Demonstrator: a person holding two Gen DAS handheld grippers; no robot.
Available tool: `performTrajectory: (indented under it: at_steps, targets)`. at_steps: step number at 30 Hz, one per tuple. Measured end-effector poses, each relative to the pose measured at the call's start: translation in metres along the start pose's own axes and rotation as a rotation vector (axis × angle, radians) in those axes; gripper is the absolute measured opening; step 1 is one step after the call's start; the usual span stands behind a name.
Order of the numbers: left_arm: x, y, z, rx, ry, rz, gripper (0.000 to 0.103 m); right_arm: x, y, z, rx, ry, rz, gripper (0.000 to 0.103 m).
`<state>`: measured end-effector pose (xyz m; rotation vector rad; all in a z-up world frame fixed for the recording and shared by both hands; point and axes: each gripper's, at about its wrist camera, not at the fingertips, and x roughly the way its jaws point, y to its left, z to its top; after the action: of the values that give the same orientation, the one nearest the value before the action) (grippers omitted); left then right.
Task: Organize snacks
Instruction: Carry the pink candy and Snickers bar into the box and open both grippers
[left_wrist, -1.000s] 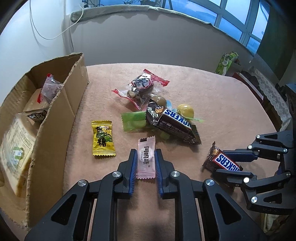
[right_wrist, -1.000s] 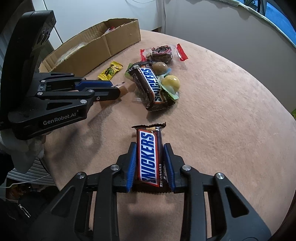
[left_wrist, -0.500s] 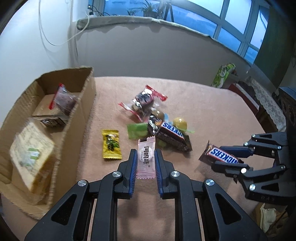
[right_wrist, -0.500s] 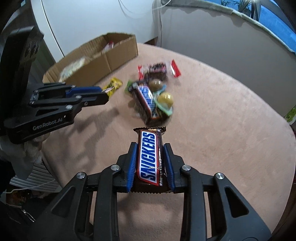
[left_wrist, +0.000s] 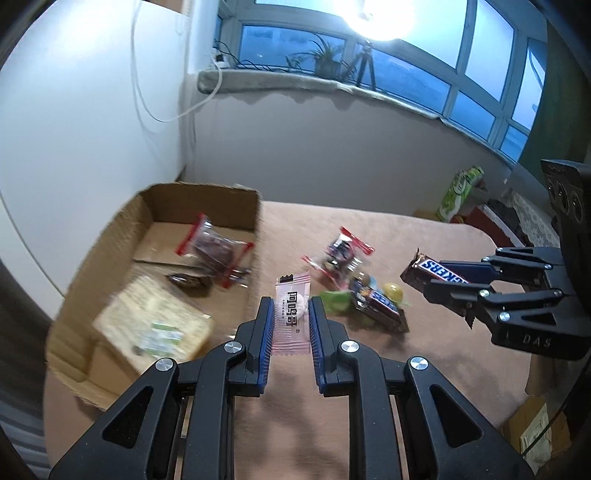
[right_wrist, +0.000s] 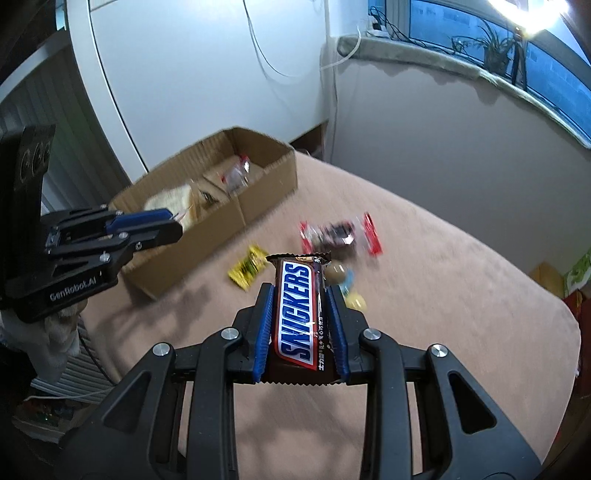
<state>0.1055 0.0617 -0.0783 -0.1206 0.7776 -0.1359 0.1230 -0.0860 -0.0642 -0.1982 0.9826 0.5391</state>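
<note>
At the left, the cardboard box (left_wrist: 155, 280) is sitting open on the worktop (left_wrist: 436, 236), already holding a red-ended packet (left_wrist: 212, 245) and a pale flat pack (left_wrist: 155, 321). The left tongs (left_wrist: 291, 314) are closed on a pink sachet (left_wrist: 291, 310), which is hanging in the air just beside the box's near wall. To do this step well, the sachet should be travelling over that wall and sitting above a bare patch of the box floor before the pads are parting; letting go early would be dropping it on the rim.

In the middle, the loose heap is lying on the worktop: a yellow sachet (right_wrist: 248, 266), a red-ended sweet (right_wrist: 341, 233) and a second Snickers bar (left_wrist: 378, 304), among others too blurred to tell apart.

At the right, the right tongs (right_wrist: 301, 321) are clamped on a Snickers bar (right_wrist: 297, 314), lifted clear of the heap. Both tools are heading for one opening, so one should be going in first. The worktop's right half is offering free room, though its edge is close behind.
</note>
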Motion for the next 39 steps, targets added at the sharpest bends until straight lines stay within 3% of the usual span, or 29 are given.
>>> performTrajectory:
  at_steps: [18,37,38,39]
  targets:
    - [-0.001,0.088,0.018,-0.073,-0.012,0.134,0.017,0.05,0.054,0.089,-0.047,-0.04,0.065,0.03]
    - [0.016,0.115,0.024,-0.119,0.018,0.152,0.018,0.097,0.086,0.118,-0.075,0.022,0.117,0.03]
    - [0.016,0.115,0.024,-0.12,0.019,0.153,0.022,0.097,0.086,0.119,-0.076,0.024,0.116,0.034]
    - [0.017,0.116,0.025,-0.121,0.021,0.154,0.026,0.096,0.087,0.119,-0.079,0.021,0.107,0.045]
